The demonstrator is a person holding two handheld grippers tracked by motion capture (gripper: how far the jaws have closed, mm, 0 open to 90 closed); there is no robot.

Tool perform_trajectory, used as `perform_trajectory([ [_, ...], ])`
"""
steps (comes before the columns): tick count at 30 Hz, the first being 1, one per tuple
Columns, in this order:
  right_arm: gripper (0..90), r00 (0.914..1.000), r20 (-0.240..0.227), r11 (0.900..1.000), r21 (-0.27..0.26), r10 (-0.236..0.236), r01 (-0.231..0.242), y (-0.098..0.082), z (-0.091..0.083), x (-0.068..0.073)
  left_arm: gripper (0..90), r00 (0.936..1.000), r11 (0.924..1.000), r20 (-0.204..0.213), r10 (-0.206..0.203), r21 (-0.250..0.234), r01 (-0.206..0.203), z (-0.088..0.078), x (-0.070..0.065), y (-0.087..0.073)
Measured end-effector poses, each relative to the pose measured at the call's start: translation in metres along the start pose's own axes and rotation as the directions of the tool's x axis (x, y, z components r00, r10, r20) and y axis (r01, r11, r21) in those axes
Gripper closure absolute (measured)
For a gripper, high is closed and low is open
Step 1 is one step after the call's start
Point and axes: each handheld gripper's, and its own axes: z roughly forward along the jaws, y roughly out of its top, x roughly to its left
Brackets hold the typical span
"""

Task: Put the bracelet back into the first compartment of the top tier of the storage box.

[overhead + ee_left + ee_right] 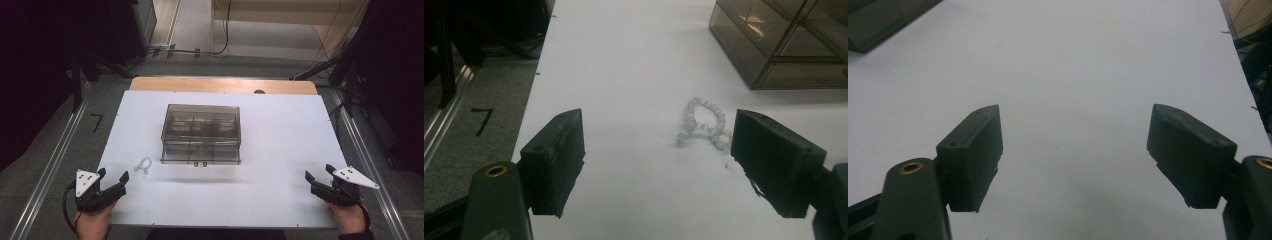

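Both sets of jaws stand wide apart and empty — the left gripper point(114, 181) aimed at the bead bracelet point(705, 123) lying just ahead on the white counter point(280, 150), likely for a pickup — while the right gripper point(320, 173) waits well apart, the smoky compartment box point(201, 134) beyond.

A white board point(280, 150) is laid on a wooden table point(220, 84). Grey floor point(45, 150) is seen around it, bordered by metal rails point(50, 170). Cables point(200, 50) are run beyond the table.
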Motion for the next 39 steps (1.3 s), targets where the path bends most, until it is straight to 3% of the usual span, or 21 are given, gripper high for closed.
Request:
perform_trajectory([
  [39, 21.1, 0.9997, -0.024, 1.0, 0.007, -0.006, 0.006, 0.0002, -0.0001, 0.0035, 22.4, 0.9996, 0.9997, 0.022, 0.017, 0.018, -0.017, 0.0078, -0.0066, 0.0031],
])
